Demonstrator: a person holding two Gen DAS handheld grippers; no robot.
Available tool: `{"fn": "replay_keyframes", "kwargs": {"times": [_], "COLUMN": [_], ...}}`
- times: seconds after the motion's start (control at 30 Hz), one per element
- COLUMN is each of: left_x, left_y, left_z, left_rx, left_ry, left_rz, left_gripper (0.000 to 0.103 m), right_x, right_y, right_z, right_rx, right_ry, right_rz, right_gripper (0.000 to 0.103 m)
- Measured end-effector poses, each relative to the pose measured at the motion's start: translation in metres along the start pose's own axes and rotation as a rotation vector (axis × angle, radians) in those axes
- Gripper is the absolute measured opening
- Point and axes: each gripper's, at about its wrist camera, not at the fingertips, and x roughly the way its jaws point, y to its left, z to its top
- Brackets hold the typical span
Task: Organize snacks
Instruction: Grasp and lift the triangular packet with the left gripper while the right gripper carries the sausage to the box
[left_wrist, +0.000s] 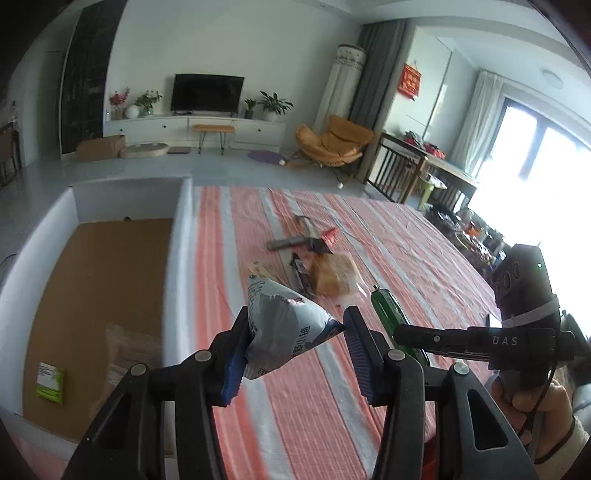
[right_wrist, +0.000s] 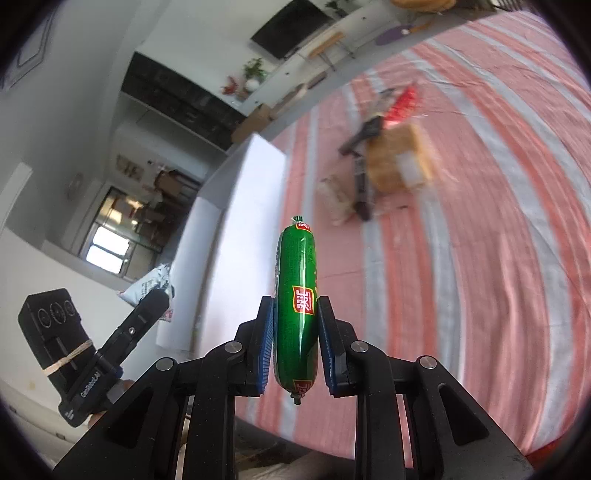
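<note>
**Clerk:** Hand-held gripper, left (left_wrist: 295, 332) — entry, please.

**Me:** Item one: my left hand-held gripper, jaws partly closed, pads pinching a grey-and-white snack pouch (left_wrist: 284, 332) by its sides. The pouch is crumpled, one corner pointing up, and it is held clear above the striped cloth (left_wrist: 332, 406). Its print is too blurred for me to read.

**Clerk:** And the right?

**Me:** Item two: my right hand-held gripper (right_wrist: 295, 332), jaws drawn close, blue pads (right_wrist: 267, 343) clamped on a green sausage stick (right_wrist: 297, 302) around its lower half. It points away from me along the fingers, red label facing the camera, metal clip at each end, lifted off the cloth.

**Clerk:** Remaining stock?

**Me:** Item three: a loose pile further out on the pink-and-white striped surface (a bed or a counter, I cannot tell which). In it: a wrapped piece of bread (left_wrist: 332, 277), a red packet (left_wrist: 330, 234), some dark bar-shaped wrappers (left_wrist: 301, 275). All blurred.

**Clerk:** Container?

**Me:** Item four: a white-walled box (left_wrist: 181, 240) with a brown base, just beside the cloth on my left. Inside lie a small green-and-white packet (left_wrist: 50, 384) and a clear wrapped item (left_wrist: 125, 350).
</note>
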Motion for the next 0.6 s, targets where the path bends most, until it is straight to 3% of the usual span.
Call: {"fn": "replay_keyframes", "kwargs": {"times": [0.13,0.33,0.4,0.43,0.47,0.5,0.6], "left_x": [-0.026,-0.026,-0.020,-0.017,-0.013,-0.011,-0.008], "left_y": [0.058,0.140,0.156,0.163,0.168,0.172,0.167], "left_z": [0.012,-0.007,-0.016,-0.021,-0.025,-0.029,-0.032], "left_rx": [-0.060,-0.156,-0.165,-0.182,-0.204,-0.227,-0.226], "left_ry": [-0.057,-0.033,-0.017,-0.003,0.013,0.023,0.017], "left_rz": [0.156,0.426,0.535,0.569,0.575,0.560,0.513], "left_gripper": [0.049,0.049,0.052,0.061,0.067,0.076,0.083], "right_x": [0.036,0.110,0.135,0.144,0.146,0.142,0.118], "right_y": [0.072,0.149,0.158,0.158,0.154,0.150,0.131], "right_z": [0.009,0.004,-0.001,-0.002,-0.003,-0.004,-0.007], "right_rx": [-0.122,-0.280,-0.309,-0.301,-0.287,-0.280,-0.319], "right_ry": [0.054,0.154,0.192,0.206,0.206,0.194,0.118], "right_rz": [0.078,0.114,0.093,0.080,0.079,0.078,-0.052], "right_gripper": [0.023,0.024,0.030,0.044,0.052,0.052,0.053]}}
